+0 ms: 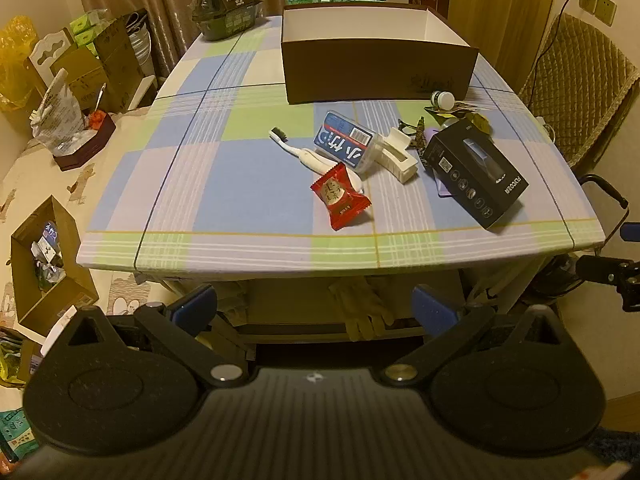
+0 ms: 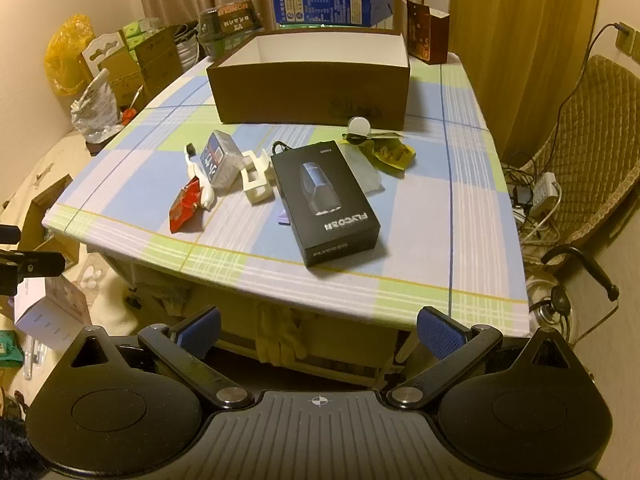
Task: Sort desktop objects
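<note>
Both claws, left claw (image 1: 314,306) and right claw (image 2: 318,330), are hanging wide open and empty short of the bench (image 1: 248,184). Clutter is sitting mid-bench before the open box (image 1: 376,64): black box (image 2: 326,200), red packet (image 1: 340,196), toothbrush (image 1: 304,154), white clip (image 1: 398,156). Risk: items are overlapping, so one grab is likely dragging neighbours off the edge.
</note>
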`<state>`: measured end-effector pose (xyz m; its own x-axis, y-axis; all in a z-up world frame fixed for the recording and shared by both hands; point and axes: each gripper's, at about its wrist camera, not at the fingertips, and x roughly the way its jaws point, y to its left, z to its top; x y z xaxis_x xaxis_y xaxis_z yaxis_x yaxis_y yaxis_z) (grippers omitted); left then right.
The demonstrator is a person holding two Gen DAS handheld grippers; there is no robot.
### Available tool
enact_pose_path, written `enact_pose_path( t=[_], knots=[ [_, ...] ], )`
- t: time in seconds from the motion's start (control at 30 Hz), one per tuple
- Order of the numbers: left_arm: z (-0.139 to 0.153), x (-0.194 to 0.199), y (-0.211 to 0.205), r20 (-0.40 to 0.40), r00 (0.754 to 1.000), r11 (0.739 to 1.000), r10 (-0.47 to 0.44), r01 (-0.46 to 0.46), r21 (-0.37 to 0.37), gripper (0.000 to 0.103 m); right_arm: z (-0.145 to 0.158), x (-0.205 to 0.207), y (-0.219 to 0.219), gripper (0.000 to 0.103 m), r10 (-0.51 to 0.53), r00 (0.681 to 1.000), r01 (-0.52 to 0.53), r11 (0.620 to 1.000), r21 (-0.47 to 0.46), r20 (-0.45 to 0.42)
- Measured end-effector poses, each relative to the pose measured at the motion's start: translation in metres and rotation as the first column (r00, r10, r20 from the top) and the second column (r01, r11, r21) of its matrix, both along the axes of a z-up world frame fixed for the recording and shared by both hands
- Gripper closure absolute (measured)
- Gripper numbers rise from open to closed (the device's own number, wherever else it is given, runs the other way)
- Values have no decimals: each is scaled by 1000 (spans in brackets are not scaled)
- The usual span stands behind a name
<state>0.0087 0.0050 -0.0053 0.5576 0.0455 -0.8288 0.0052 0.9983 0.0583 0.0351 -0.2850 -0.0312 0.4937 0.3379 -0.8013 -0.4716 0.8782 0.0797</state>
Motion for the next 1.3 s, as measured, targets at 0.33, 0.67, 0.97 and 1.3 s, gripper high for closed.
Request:
enact_pose_path(
  t=[0.33,0.67,0.97,1.3],
  knots=[
    [-1,4,2,2,1000,1000,-10,10,-9,1,1,3,6,2,12,1000,-12,1000,4,5],
    [-2,12,4,0,1000,1000,-13,13,-16,1,1,10,9,2,19,1000,-19,1000,4,1],
    [-2,22,6,2,1000,1000,-6,6,-20,1,1,21,14,2,36,999,-36,999,8,-1],
    [-1,37,4,3,1000,1000,-15,15,-20,1,2,31,15,2,40,999,-40,999,5,-2]
  ],
)
